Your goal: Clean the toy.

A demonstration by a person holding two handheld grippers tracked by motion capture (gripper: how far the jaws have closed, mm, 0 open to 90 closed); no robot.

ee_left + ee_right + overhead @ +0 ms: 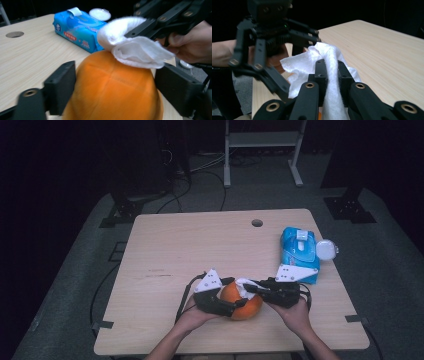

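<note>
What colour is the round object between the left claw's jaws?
Orange, seen best in the left gripper view.

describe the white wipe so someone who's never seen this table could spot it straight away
On the wooden table, look at the near edge where the two hands meet over an orange bowl-shaped thing. The white wipe lies crumpled on top of it, pinched in the right gripper. It is the one soft white thing here, unlike the blue wipes pack farther back.

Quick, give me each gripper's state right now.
Left gripper: jaws on either side of the orange bowl; grip cannot be told.
Right gripper: shut on the white wipe.
</note>
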